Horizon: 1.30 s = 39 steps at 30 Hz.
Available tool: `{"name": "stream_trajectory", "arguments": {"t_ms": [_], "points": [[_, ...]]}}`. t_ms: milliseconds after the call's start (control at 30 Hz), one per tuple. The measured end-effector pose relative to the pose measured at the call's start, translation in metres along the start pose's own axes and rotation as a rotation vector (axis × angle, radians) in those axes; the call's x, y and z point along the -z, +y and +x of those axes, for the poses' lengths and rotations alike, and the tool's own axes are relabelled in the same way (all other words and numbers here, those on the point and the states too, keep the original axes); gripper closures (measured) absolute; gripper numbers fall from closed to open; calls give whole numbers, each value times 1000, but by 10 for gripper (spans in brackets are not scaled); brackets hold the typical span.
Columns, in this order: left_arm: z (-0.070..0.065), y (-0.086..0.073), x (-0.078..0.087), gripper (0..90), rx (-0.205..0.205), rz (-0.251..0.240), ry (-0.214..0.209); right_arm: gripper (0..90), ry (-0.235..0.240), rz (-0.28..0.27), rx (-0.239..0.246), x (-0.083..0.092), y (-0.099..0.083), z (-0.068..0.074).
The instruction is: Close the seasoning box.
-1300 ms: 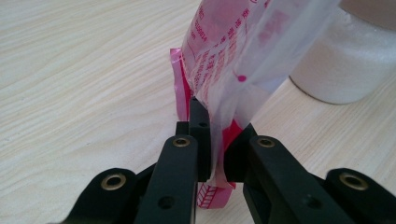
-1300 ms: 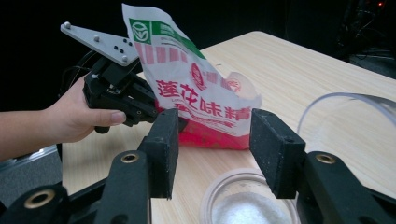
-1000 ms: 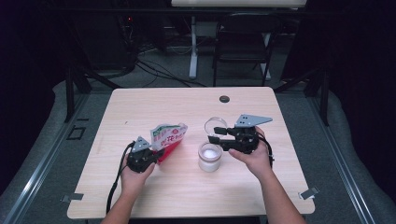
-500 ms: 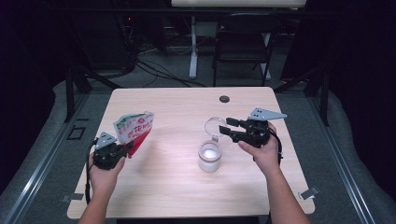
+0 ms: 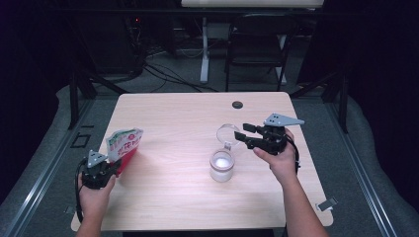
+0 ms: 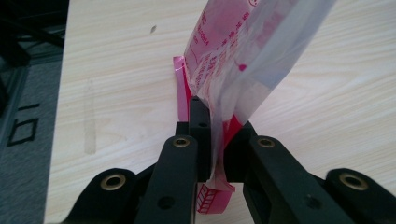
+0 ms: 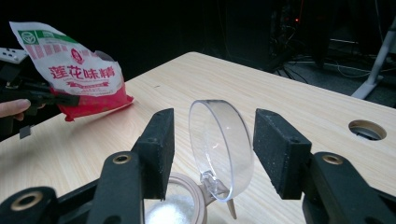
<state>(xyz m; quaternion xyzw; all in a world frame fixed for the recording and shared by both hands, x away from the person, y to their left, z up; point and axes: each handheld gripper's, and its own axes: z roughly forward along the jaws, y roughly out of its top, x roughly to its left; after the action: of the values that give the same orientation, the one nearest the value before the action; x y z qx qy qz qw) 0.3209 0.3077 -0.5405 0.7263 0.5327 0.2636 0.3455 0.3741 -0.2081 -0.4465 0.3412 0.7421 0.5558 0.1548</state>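
Judging progress: the pouring looks finished and the tidying-up is in hand
Bag [image 5: 123, 147]: a torn-open red and white packet, pinched at its bottom edge and held tilted near the table's left edge, well apart from the jar
Left claw [image 5: 114, 168]: pressed together on the bag; in the left gripper view the jaws are seen clamped on the red seam with the bag [image 6: 243, 60] rising above them
Jar [image 5: 221, 165]: a small clear jar set near the middle of the table [image 5: 178, 118], with white powder seen inside it
Lid [image 5: 228, 134]: a clear hinged flip lid, stood open and upright at the far side of the jar
Right claw [image 5: 240, 138]: spread wide, its jaws just having been opening; in the right gripper view the lid [image 7: 220, 147] is seen between the pads [image 7: 159, 149] but not pressed by them
Done: powder is in the jar, the bag is carried aside, the lid is let go
Left: the bag is not yet set down, and the lid is not yet shut, so it is judged that closing the jar remains
Risk: powder may be spilled from the torn bag if it is tipped further
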Motion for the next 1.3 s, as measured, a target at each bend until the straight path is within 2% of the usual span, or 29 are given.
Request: {"name": "stream_trajectory", "arguments": {"t_ms": [200,400,500,733,1067,1133,1233,1300], "points": [[8,-11,-4,850,92,6,-35,495,-7,-10,-35,0,-1,-4],[6,-14,-4,830,85,8,-32,521,-6,11,-47,-3,-2,-6],[7,-15,-4,819,94,22,-37,534,-8,18,-50,-5,-2,-5],[7,-18,-3,793,110,15,-39,548,-12,22,-62,-6,-2,-8],[7,-18,-2,706,134,1,-89,571,-25,44,-67,-8,-2,-8],[7,-17,0,657,128,0,-86,573,-27,49,-63,-8,-2,-8],[1,-15,2,520,97,-38,-91,575,-20,49,-64,-10,-2,-7],[-2,-14,4,476,82,-65,-89,574,-19,52,-59,-11,-2,-6]]}}
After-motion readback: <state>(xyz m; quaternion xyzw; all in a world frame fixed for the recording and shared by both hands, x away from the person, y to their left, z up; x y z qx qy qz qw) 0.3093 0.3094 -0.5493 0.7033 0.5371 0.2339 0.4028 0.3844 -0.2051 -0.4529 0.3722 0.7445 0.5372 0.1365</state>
